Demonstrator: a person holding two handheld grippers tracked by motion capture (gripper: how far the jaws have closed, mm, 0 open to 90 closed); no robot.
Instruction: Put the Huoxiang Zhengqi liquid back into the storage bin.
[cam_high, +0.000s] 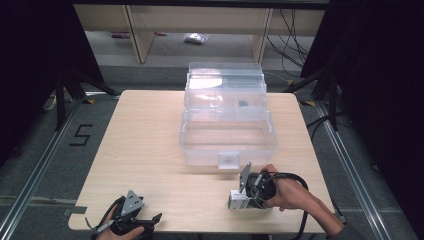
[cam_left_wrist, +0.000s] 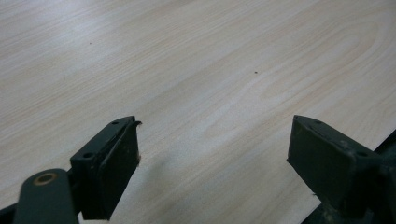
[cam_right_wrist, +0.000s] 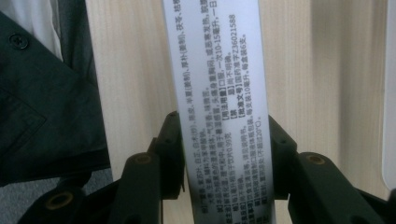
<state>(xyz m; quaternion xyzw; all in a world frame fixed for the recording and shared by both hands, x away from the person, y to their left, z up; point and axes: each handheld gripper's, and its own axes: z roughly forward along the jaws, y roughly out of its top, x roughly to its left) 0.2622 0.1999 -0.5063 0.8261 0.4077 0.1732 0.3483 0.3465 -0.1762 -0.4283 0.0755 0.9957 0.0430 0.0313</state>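
Observation:
A white carton printed with black text lies near the front right of the wooden table. My right gripper, held in a hand, reaches it from the right. In the right gripper view the carton runs up between the jaws and both pads press its long sides, so the right gripper is shut on it. My left gripper rests at the table's front left. Its jaws stand wide apart over bare wood in the left gripper view, the left gripper open with nothing between them.
A clear plastic storage box stands open at the middle back of the table, its lid tipped away and a latch on its near wall. Dark clothing hangs by the table's near edge. Stands and cables flank the table.

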